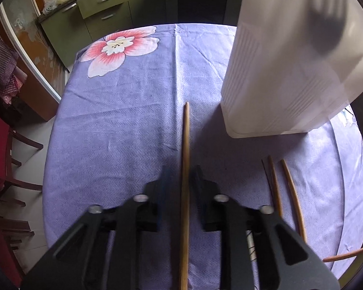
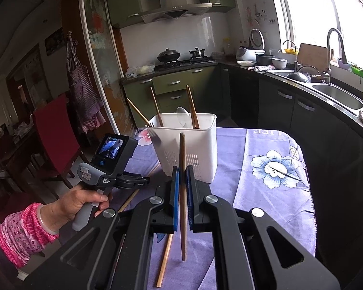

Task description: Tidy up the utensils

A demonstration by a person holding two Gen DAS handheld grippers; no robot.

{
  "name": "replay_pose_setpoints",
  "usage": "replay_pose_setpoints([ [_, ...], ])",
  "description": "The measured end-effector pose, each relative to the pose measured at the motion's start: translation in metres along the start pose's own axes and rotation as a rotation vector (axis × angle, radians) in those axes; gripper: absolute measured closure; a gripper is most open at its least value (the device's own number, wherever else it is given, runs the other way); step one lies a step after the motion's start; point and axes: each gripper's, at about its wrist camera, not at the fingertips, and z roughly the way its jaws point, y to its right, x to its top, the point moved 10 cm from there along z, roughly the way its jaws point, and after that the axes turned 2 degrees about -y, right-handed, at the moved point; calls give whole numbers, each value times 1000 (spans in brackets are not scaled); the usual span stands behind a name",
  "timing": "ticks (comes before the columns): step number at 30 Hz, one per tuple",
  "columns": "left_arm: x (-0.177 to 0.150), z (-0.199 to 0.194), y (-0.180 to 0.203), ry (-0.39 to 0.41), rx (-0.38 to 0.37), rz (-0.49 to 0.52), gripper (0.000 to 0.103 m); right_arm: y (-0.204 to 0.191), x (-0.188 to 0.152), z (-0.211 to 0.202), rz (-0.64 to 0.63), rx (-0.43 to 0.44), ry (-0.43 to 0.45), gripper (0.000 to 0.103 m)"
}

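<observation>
Ahead of our left gripper [image 1: 180, 181] the cloth [image 1: 123, 120] lies bare up to the far edge, and there we could pass freely. The white holder [image 1: 278, 84] blocks the far right side, with loose chopsticks [image 1: 292, 193] on the cloth near the right edge. From our right gripper [image 2: 182, 176], the holder's wall [image 2: 200, 140] stands close ahead, chopsticks [image 2: 192, 106] and a spoon [image 2: 183, 117] sticking up from it.

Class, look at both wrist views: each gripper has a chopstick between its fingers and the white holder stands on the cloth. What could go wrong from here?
1. The right gripper pinches its chopstick near mid-length, so it might pivot or slip on the way to the white holder.
2. The left gripper straddles a chopstick with its jaws apart; closing off-centre could roll it away.
3. The holder looks light; a nudge might tip it.
</observation>
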Motion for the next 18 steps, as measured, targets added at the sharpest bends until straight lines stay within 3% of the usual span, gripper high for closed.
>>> replay_pose_setpoints([
  [4,-4,-6,-1,7,-11,4,97,0,2,-1,3,4,6,96],
  [10,-13,-47,-11,81,-42,-9,97,0,2,-5,2,6,14,96],
  [18,-32,-131,-16,247,-71,23,97,-2,1,-7,1,3,16,96],
])
